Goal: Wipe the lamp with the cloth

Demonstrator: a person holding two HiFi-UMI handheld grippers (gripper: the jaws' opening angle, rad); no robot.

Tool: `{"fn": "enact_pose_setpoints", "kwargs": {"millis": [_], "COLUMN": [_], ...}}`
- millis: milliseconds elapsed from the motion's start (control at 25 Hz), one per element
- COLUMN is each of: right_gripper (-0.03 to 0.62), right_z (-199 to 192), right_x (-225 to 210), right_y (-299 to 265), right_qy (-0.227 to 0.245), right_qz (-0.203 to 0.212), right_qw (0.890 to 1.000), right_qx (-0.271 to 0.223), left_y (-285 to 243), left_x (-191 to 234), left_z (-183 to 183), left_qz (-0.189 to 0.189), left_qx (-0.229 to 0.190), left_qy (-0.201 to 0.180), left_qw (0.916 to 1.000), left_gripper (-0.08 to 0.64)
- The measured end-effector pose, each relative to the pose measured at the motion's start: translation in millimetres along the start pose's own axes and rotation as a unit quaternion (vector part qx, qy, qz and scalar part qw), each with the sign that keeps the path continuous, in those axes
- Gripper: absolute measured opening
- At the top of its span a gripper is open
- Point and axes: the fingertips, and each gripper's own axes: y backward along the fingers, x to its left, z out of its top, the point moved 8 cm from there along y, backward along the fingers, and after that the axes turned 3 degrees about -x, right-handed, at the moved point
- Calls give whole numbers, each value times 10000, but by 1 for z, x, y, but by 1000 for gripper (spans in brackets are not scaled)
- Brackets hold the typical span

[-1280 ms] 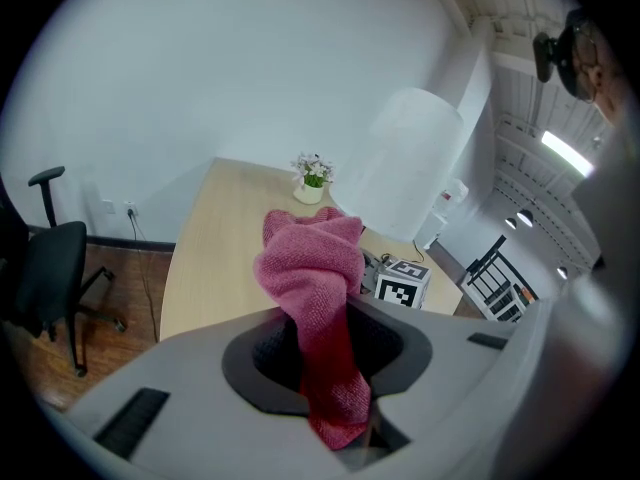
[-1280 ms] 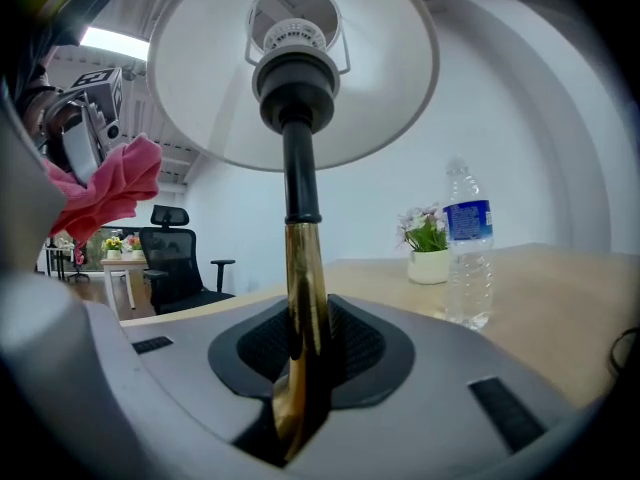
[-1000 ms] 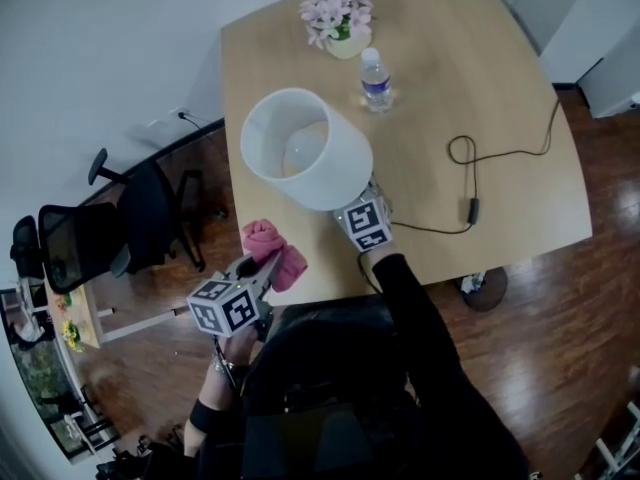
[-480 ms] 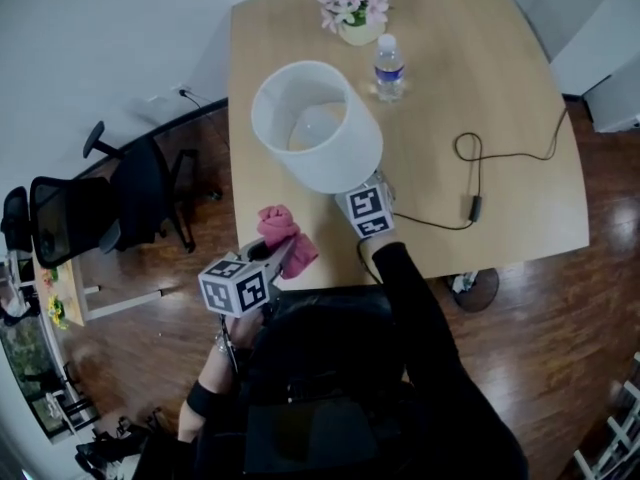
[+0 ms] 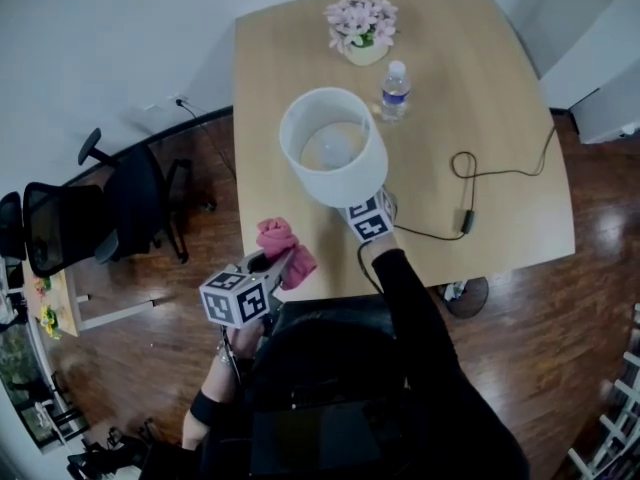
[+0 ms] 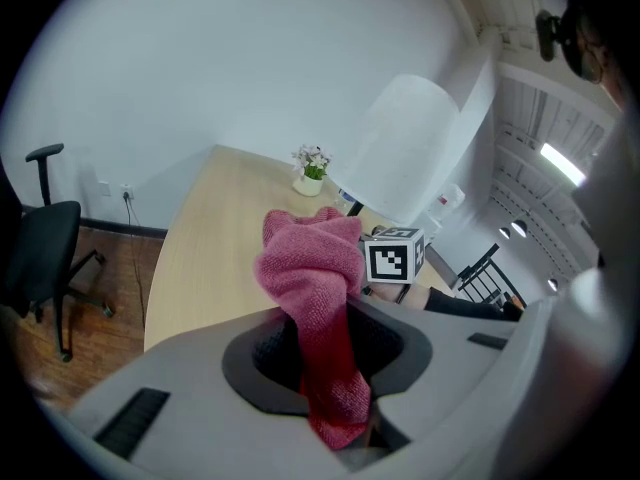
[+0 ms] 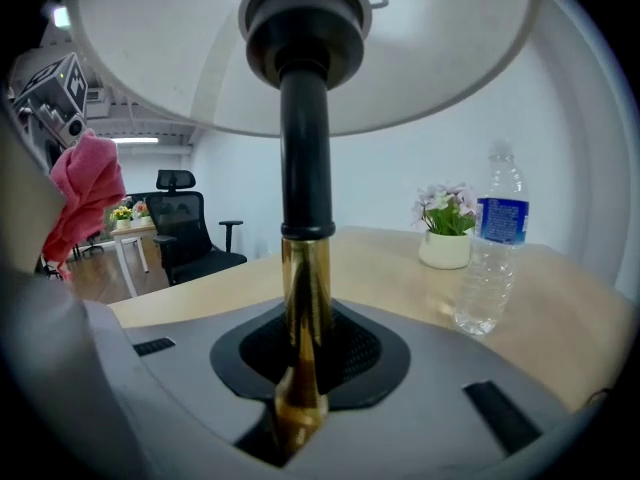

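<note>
The lamp's white shade (image 5: 333, 148) stands over the near middle of the wooden table (image 5: 490, 58). Its black and gold stem (image 7: 303, 268) runs between the jaws of my right gripper (image 7: 300, 368), which have just been closing and now grip it. Only that gripper's marker cube (image 5: 368, 218) shows below the shade in the head view. My left gripper (image 6: 325, 353) is shut on a bunched pink cloth (image 6: 310, 263). It holds the cloth (image 5: 280, 243) above the table's near left edge, apart from the shade.
A water bottle (image 5: 394, 90) stands just behind the lamp and a pot of pink flowers (image 5: 362, 23) at the far edge. The lamp's black cable (image 5: 480, 173) loops over the table's right half. A black office chair (image 5: 100, 218) stands on the floor at left.
The lamp has swung more upright, its shade opening now facing almost straight up. The left gripper with the cloth has hardly moved.
</note>
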Motion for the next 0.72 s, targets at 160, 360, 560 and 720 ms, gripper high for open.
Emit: {"fn": "enact_pose_setpoints", "kwargs": {"millis": [160,360,560,720], "right_gripper": [69,144,238,169], "right_z": [4,2,-14,-21], "right_x": [1,9,22,35], "right_y": [-7,0,57,121], "right_qy": [56,175,138,-180], "right_qz": [-181,-527,-715,-673], "right_qw": [9995,9978,9955,9937], "right_qx": [251,372,610,881], "left_y": [10,15,13,5], "left_x": [12,16,12,-14], "left_z": [10,14,13,20], "left_qz": [-119,-434,-786,-1054], "left_qx": [-23,-21,-24,-94], "left_qy": [-24,-102,-310,-674], "left_qw": [9999,9990,9964,9921], "left_gripper": [103,103,103,103]}}
